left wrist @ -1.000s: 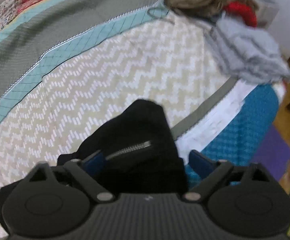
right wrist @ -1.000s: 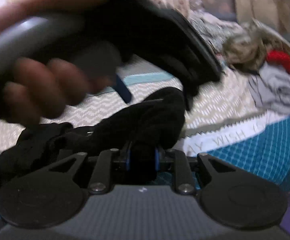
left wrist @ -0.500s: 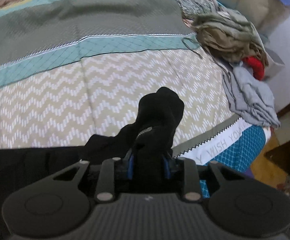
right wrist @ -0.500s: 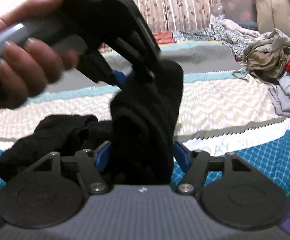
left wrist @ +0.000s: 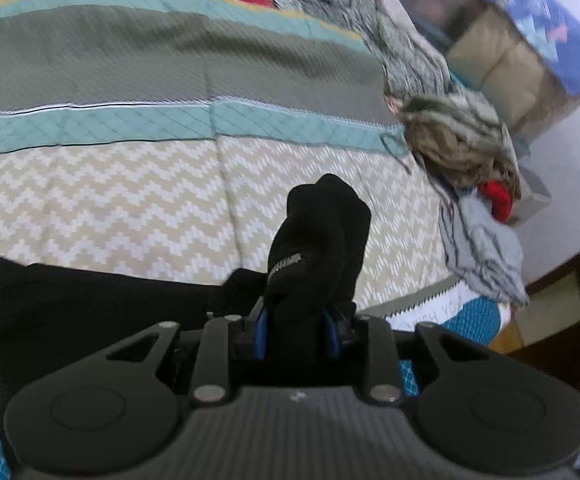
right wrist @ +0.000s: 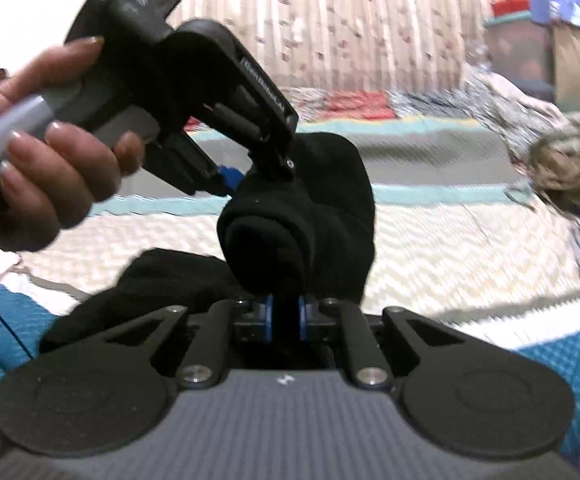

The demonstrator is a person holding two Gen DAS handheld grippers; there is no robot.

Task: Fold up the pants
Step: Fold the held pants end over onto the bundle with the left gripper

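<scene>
The black pants [left wrist: 318, 240] are bunched up over the zigzag quilt [left wrist: 130, 200], and a zipper shows on the bunch. My left gripper [left wrist: 296, 328] is shut on this bunch, and more black cloth spreads to its left. In the right wrist view, a hand holds the left gripper [right wrist: 250, 176] from the upper left, biting the top of the pants [right wrist: 302, 232]. Below it, my right gripper [right wrist: 286, 316] has its jaws closing, the blue pads pressing a thin fold of the same cloth. The rest of the pants sags down to the left.
A heap of loose clothes lies on the bed's right side: an olive garment [left wrist: 462, 148], something red [left wrist: 498, 196] and a grey piece [left wrist: 486, 248]. The bed's edge and the floor lie beyond. A curtain [right wrist: 350, 20] and storage boxes [right wrist: 530, 40] stand behind the bed.
The left gripper closed on the pants bunch and lifted it. The right gripper let go, opened wide, then closed again on a thin fold under the left one.
</scene>
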